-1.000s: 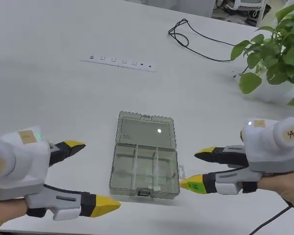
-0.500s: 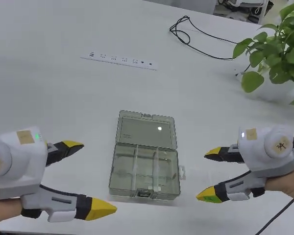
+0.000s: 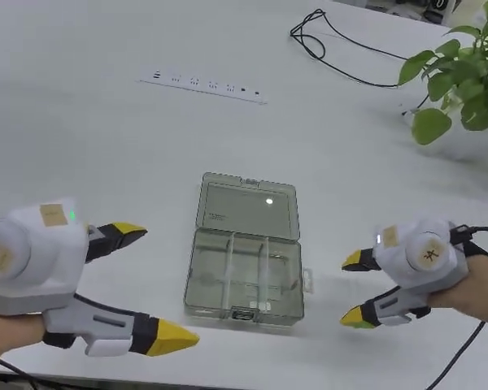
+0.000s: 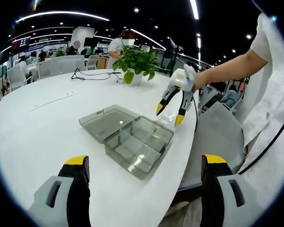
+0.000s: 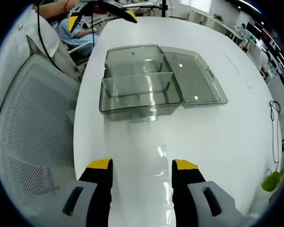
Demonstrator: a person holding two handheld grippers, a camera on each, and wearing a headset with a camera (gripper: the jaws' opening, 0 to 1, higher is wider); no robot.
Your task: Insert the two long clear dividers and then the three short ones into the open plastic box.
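Now the right gripper is seen drawn back from the right wall of the open plastic box, jaws apart, nothing held. The left gripper is held wide apart and empty, left of the box. Two long dividers are judged seated inside. A clear strip, likely a short divider, is left flat on the table just beside the box. The short pieces are judged still outstanding.
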